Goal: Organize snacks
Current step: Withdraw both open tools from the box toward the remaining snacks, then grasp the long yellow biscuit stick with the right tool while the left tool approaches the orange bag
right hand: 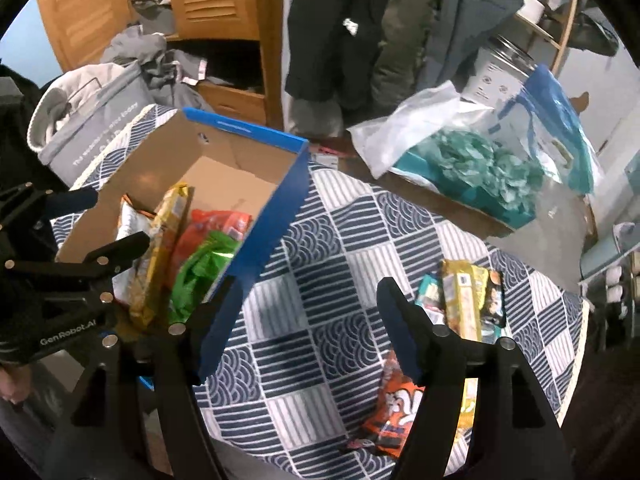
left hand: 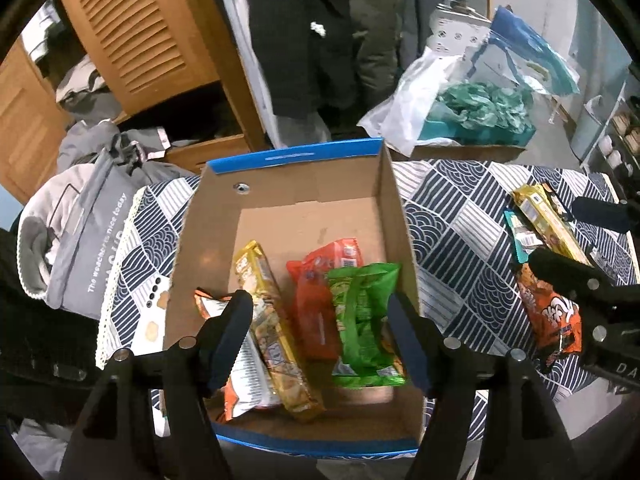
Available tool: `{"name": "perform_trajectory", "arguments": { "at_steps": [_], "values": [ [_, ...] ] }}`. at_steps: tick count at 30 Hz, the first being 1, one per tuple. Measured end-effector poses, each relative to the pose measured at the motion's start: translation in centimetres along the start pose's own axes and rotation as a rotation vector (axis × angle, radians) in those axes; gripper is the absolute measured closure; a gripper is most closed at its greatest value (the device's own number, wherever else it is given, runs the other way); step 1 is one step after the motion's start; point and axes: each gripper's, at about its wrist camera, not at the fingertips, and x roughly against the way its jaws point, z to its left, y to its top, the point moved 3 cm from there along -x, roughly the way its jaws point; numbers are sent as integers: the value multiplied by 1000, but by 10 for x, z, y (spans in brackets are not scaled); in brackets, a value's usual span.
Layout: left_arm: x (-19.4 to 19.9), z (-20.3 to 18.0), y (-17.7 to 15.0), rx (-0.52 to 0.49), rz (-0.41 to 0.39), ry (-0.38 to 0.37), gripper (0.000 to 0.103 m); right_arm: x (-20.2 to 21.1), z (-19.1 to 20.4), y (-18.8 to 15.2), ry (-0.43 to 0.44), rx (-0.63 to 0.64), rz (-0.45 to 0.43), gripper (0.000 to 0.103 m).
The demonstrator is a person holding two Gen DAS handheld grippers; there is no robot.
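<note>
- Left gripper (left hand: pixel 320 312) above box (left hand: pixel 280 156), fingers apart, empty; green packet (left hand: pixel 364 316) beneath.
- Right gripper (right hand: pixel 308 304) apart, empty.
- Risk: orange packet (right hand: pixel 394 412) near the table edge may slide off.

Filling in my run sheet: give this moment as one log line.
box: four snacks inside | cloth: snacks left | left gripper: open, empty | right gripper: open, empty

Navy-and-white tablecloth (right hand: pixel 320 248) in wave and stripe checks over the worktop, brown cardboard box (left hand: pixel 304 184) with bright blue rim; inside, a green packet (left hand: pixel 362 320), a red-orange packet (left hand: pixel 320 276), a yellow packet (left hand: pixel 272 320); near the worktop's right edge, an orange packet (right hand: pixel 394 412) and another yellow one (right hand: pixel 464 300).
</note>
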Motion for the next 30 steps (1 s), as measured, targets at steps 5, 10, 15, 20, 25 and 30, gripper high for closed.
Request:
{"name": "perform_trajectory", "arguments": {
  "at_steps": [5, 10, 15, 20, 25, 30],
  "values": [
    [0, -17, 3, -28, 7, -6, 31, 2, -21, -9, -14, -34, 1, 34],
    [-3, -34, 5, -51, 23, -8, 31, 3, -44, -18, -28, -74, 3, 34],
    [-8, -52, 8, -84, 30, 9, 31, 1, -70, -30, -35, -126, 14, 34],
    [-13, -68, 11, -110, 41, 18, 30, -8, -101, -44, -33, -185, 45, 34],
    [-21, -86, 15, -137, 44, 10, 27, -20, -129, -58, -53, -234, 75, 34],
    [-34, -103, 19, -160, 68, 0, 27, -35, -154, -70, -72, -278, 116, 34]
  ]
}}
